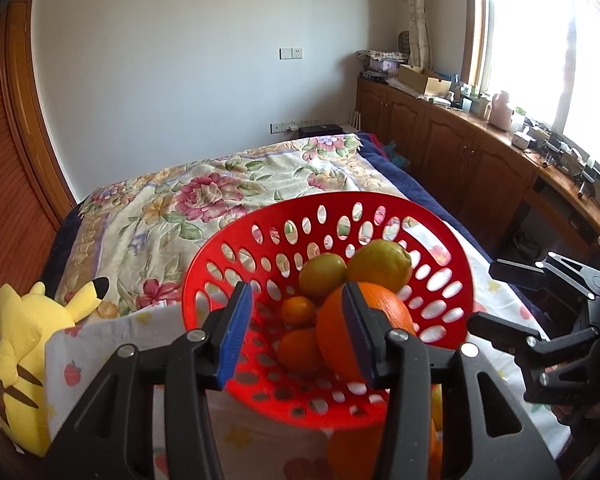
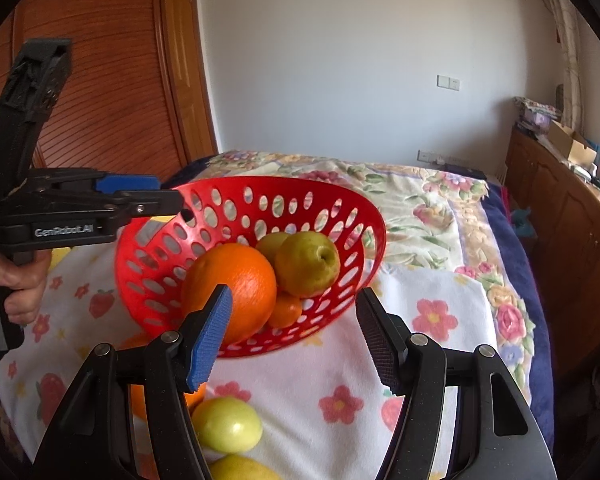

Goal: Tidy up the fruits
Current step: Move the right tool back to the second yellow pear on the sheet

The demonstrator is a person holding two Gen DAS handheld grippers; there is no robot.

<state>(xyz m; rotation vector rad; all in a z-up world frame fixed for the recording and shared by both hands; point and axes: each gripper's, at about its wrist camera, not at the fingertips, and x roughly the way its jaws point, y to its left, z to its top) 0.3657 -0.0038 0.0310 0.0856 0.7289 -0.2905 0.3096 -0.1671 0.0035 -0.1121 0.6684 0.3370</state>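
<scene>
A red perforated basket (image 1: 444, 248) (image 2: 364, 224) is tilted on the bed. It holds a big orange (image 1: 332, 332) (image 2: 240, 276), two yellow-green pears (image 1: 380, 264) (image 2: 306, 264) and small tangerines (image 1: 298, 350) (image 2: 284, 310). My left gripper (image 1: 296, 332) is open at the basket's near rim; in the right wrist view its fingers (image 2: 140, 196) reach the basket's left rim. My right gripper (image 2: 296, 340) is open and empty in front of the basket; it also shows in the left wrist view (image 1: 496, 296). Loose fruit lies near me: a pale green one (image 2: 228, 424), a yellow one (image 2: 240, 470) and an orange one (image 2: 138, 400).
A yellow Pikachu plush (image 1: 24, 344) sits at the bed's left edge. A flower-print cloth (image 2: 340, 380) covers the near bed, a floral quilt (image 1: 204, 196) the far part. Wooden cabinets (image 1: 460, 152) line the right wall, a wooden wardrobe (image 2: 112, 92) the left.
</scene>
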